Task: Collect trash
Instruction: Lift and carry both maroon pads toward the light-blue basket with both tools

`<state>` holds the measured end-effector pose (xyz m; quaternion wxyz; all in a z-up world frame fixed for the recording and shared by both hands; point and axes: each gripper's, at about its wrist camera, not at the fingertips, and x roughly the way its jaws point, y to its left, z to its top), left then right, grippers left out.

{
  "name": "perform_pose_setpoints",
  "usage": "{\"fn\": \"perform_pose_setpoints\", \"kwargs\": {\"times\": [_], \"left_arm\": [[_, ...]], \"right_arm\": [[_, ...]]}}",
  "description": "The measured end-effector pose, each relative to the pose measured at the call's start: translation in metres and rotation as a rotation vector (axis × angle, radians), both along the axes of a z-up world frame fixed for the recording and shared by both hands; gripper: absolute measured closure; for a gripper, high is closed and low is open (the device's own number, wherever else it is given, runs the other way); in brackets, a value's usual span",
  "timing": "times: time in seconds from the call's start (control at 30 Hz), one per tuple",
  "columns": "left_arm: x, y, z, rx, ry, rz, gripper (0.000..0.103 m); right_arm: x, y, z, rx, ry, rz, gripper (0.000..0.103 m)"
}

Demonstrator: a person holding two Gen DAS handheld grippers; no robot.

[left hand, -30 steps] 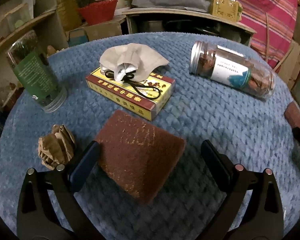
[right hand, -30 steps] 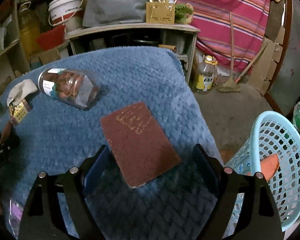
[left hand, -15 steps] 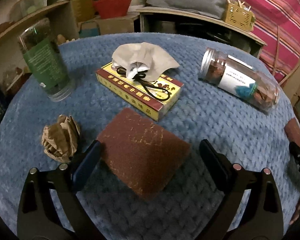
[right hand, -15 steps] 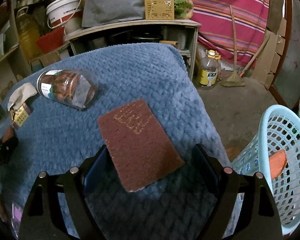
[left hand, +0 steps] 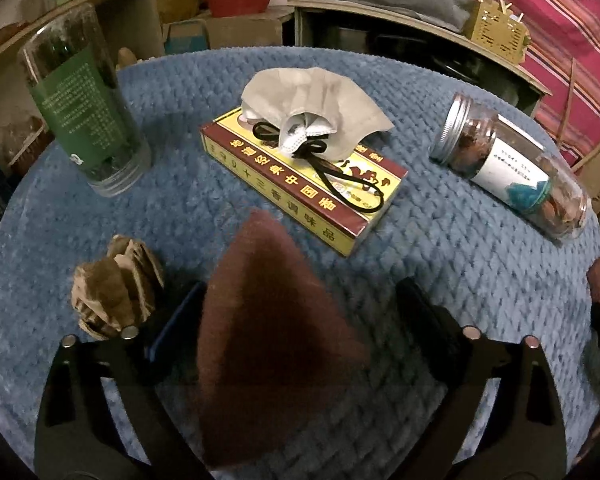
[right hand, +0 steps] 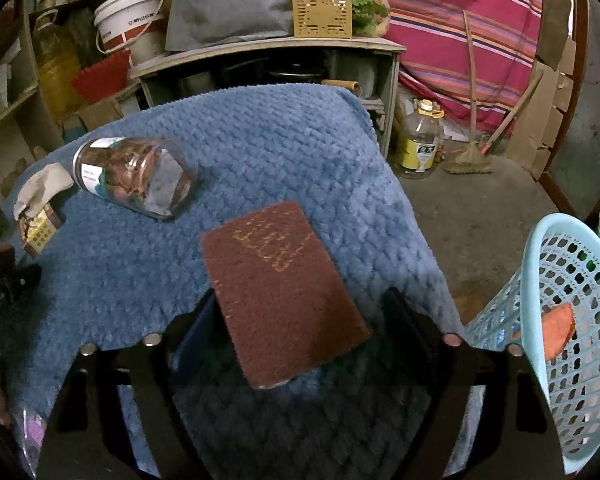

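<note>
left gripper [left hand: 296, 312]: jaws spread, just been closing; brown pad [left hand: 268, 320] tilted up between them, near yellow box [left hand: 300, 184]
right gripper [right hand: 300, 320]: jaws spread, closing round second brown pad [right hand: 280, 284]
basket [right hand: 540, 280]: beside counter [right hand: 260, 140], for dumping

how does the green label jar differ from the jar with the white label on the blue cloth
Pose: the clear jar with the green label stands on end, while the clear jar with the white label lies on its side.
Contents: the green-labelled one holds dark green material; the white-labelled one holds reddish-brown pieces.
Place: they sit at opposite edges of the left wrist view, the yellow and red box between them.
Both are clear cylinders on the blue knitted cloth.
</note>
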<state>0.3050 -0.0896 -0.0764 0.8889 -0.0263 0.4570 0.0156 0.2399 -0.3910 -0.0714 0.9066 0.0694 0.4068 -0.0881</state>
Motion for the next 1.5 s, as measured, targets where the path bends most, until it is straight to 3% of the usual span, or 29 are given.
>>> {"fn": "perform_pose_setpoints", "kwargs": {"times": [0.1,0.23,0.37,0.7,0.83,1.2,1.5], "left_arm": [[-0.005,0.0,0.003,0.012,-0.018,-0.009,0.023],[-0.007,0.004,0.004,0.013,-0.016,-0.014,0.029],[-0.006,0.012,0.002,-0.017,-0.004,-0.016,0.028],[-0.005,0.004,-0.001,0.026,-0.003,-0.02,0.025],[-0.007,0.006,0.0,0.015,-0.003,-0.021,0.026],[-0.02,0.006,0.01,-0.008,-0.019,-0.074,0.034],[-0.047,-0.02,0.037,0.002,-0.127,-0.178,0.034]], "right_arm": [[-0.002,-0.003,0.001,0.017,-0.012,-0.004,0.036],[-0.003,-0.004,0.001,0.024,-0.013,-0.002,0.036],[-0.002,-0.002,0.0,0.002,-0.003,-0.002,0.034],[0.002,0.011,-0.001,-0.07,0.032,0.014,0.028],[0.002,0.013,0.0,-0.076,0.031,0.011,0.036],[-0.006,0.002,0.008,-0.01,-0.022,0.009,0.041],[-0.025,0.012,0.031,-0.067,-0.113,0.08,0.04]]}}
